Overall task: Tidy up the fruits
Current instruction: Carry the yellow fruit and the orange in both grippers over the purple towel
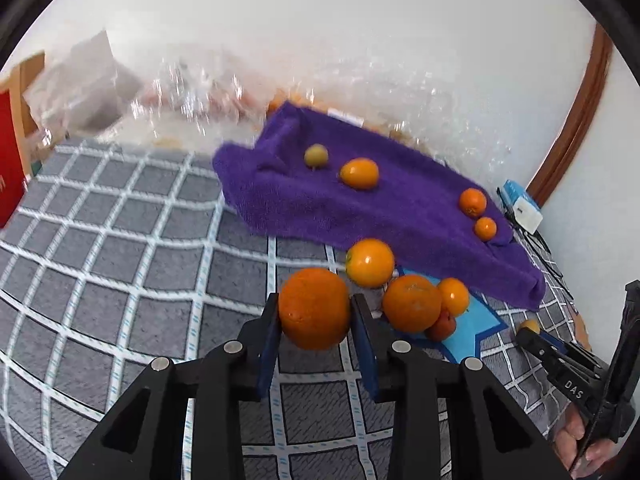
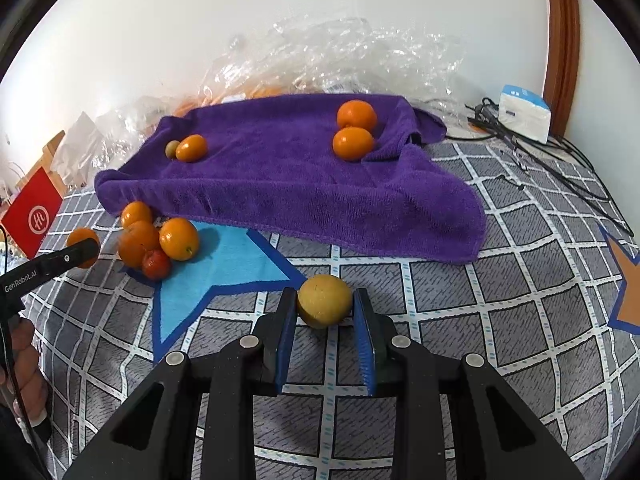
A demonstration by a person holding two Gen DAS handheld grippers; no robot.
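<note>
Item: left gripper (image 1: pixel 314 312). Jaws narrow, clamped on an orange (image 1: pixel 314 314); pads press both flanks, fruit sits at the fingertips. Round, no long axis.

Item: right gripper (image 2: pixel 325 308). Jaws narrow, closed on a yellow fruit (image 2: pixel 325 301) held between the pads just over the checked sheet (image 2: pixel 440 300).

Item: pile (image 1: pixel 416 300) of oranges and one small red fruit, on the blue star (image 2: pixel 224 276) at the near edge of the purple towel (image 2: pixel 280 176).

Key relation: the pile lies just ahead and right of the left gripper, near its orange; from the right gripper it lies well off to the left. The left hand is nearer by judgement.

Item: towel fruit. Four pieces in two pairs, beyond both grippers.
</note>
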